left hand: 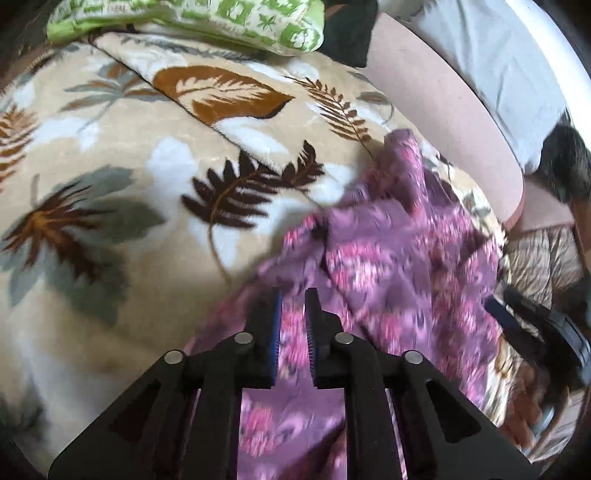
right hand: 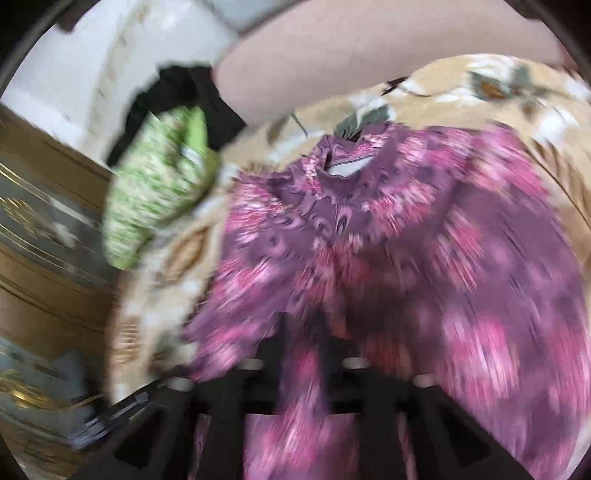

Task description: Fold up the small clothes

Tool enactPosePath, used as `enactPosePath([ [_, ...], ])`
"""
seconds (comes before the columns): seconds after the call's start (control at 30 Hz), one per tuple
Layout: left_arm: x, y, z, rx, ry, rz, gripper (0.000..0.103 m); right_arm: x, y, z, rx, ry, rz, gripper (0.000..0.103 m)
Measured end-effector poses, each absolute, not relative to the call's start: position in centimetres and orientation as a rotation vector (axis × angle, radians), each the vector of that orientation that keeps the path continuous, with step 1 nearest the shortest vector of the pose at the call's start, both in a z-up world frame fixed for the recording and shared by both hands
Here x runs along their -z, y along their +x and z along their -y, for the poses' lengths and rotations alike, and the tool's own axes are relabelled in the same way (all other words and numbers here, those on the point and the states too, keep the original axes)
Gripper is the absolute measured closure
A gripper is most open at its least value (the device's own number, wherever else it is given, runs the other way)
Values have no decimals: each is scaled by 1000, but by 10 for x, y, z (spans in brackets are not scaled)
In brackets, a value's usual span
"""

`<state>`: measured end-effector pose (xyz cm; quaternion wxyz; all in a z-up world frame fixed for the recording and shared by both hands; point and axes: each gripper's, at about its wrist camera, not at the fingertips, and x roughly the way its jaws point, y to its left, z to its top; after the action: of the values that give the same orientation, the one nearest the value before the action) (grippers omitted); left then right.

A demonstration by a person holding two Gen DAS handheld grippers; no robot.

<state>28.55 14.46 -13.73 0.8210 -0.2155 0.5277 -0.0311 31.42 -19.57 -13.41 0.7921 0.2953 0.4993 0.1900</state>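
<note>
A purple garment (left hand: 388, 258) with a pink flower print lies spread on a beige leaf-patterned blanket (left hand: 129, 147). My left gripper (left hand: 293, 295) stands over its near left part. The jaws are nearly together and fabric fills the narrow gap, rising in a ridge toward them. The right wrist view is blurred. It shows the garment (right hand: 406, 240) with its neckline (right hand: 343, 168) at the far end. My right gripper (right hand: 303, 325) is over the near hem, jaws close with pink cloth between them. The right gripper (left hand: 517, 310) also shows at the garment's right edge.
A green and white patterned cloth (left hand: 221, 18) lies at the blanket's far end, also seen as the green cloth (right hand: 159, 177), with a black item (left hand: 347, 37) beside it. A pale pink surface (left hand: 443, 110) borders the blanket. A brown cabinet with gold trim (right hand: 37, 221) stands on the left.
</note>
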Motion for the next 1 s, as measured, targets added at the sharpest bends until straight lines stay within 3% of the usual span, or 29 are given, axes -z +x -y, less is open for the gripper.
enactPosePath([
  [0.03,132,279,-141,65,-436,-1110,92,128,291,205,-391,640,-1030,38],
  [0.1,119,261,-128,50,-336,-1084,86,124,245,223,-355,626,-983,37],
  [0.17,111,250,-115,48,-255,-1077,66,127,204,241,-299,636,-976,37],
  [0.27,97,231,-95,45,-135,-1024,53,129,153,266,-219,656,-957,37],
  [0.43,75,212,-69,38,11,-990,53,102,127,287,-197,615,-922,37],
  [0.63,46,205,-63,47,-20,-953,52,53,144,273,-194,533,-855,37],
  [1.0,24,319,-61,106,-49,-1018,51,21,253,289,-218,550,-960,37],
])
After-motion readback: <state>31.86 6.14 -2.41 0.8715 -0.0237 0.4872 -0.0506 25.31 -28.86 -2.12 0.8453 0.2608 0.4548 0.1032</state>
